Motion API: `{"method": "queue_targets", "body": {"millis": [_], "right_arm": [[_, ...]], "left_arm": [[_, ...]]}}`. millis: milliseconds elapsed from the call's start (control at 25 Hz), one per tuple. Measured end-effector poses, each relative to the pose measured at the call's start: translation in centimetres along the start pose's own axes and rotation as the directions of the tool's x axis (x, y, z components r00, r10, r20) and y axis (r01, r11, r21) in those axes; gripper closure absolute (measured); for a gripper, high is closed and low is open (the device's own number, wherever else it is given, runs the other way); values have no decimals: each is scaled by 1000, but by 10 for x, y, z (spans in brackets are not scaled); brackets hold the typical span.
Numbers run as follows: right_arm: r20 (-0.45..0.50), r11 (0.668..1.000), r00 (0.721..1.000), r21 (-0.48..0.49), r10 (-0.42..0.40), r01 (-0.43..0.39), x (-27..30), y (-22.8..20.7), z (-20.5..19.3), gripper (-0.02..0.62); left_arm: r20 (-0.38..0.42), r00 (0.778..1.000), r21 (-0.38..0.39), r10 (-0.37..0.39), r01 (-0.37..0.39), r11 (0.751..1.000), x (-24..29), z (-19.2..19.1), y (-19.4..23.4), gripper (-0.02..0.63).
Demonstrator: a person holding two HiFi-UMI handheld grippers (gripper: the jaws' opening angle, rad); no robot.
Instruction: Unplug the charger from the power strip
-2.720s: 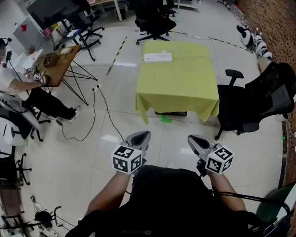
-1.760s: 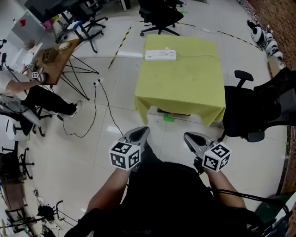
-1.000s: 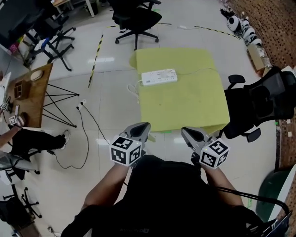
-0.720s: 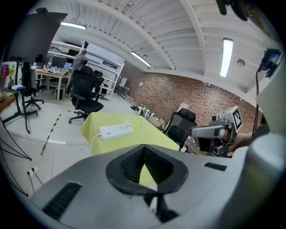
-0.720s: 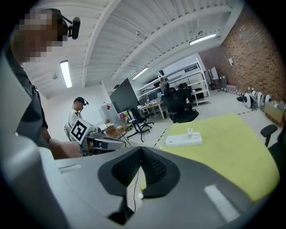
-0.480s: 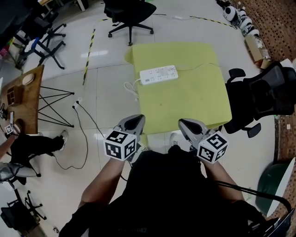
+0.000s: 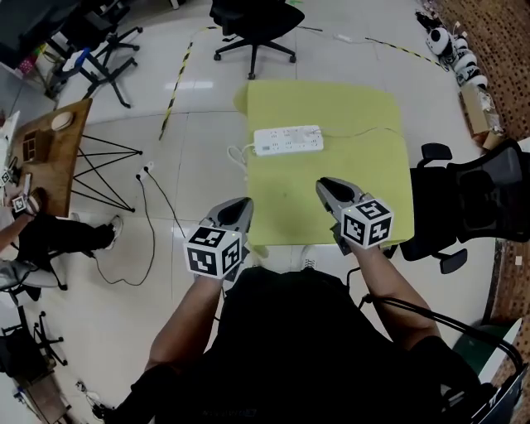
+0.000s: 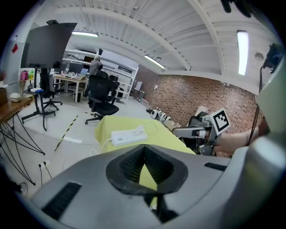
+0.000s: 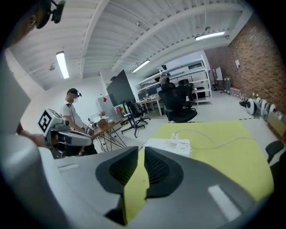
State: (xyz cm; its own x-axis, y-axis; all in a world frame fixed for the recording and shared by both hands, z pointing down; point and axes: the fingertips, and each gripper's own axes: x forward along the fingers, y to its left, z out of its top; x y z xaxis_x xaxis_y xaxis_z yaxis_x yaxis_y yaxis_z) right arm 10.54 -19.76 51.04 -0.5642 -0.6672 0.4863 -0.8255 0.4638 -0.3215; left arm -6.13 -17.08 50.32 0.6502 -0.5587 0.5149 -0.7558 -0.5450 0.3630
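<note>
Standing at the near edge of a table (image 7: 348, 195) draped in yellow-green cloth, with a gripper in each hand. Left gripper (image 7: 237, 209) at the near-left corner, jaws together at the tips and nothing in them. Right gripper (image 7: 331, 189) over the near part of the cloth, jaws opening, with a narrow slit between them and only cloth showing through. Both pointed towards the far side and tipped downward.

On the far-left part of the table, a white power strip (image 7: 288, 140) lying crosswise, well apart from both grippers. Plugged into its top, a small white charger (image 9: 175, 136), standing upright. From there, a thin white cable (image 7: 364, 132) trailing right across the cloth. Off the strip's left end, a second white lead (image 7: 234, 157) looping over the table edge. Between jaws and strip, bare cloth.

Around the table: a black office chair (image 7: 252, 18) beyond the far edge, another (image 7: 484, 195) close against the right side. To the left, a wooden table (image 7: 50, 141) on thin black legs, a seated person (image 7: 37, 236) beside it, and black cables (image 7: 157, 211) snaking over the floor. Along the far right, a brick wall (image 7: 497, 33) with black-and-white items (image 7: 451, 45) at its foot.
</note>
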Motion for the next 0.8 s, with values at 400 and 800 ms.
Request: {"method": "queue_targets", "body": {"millis": [400,800], "right_arm": [[-55,994,994,53,-95,98,73,-70,-19,506],[-64,988,988,53,-140,143,113,-107,-19,465]], "left_arm": [[-29,998,-37,52,-53,998,21,-3,16,601],[-55,997,-60,55,-59,996,21,-18,9,601]]}}
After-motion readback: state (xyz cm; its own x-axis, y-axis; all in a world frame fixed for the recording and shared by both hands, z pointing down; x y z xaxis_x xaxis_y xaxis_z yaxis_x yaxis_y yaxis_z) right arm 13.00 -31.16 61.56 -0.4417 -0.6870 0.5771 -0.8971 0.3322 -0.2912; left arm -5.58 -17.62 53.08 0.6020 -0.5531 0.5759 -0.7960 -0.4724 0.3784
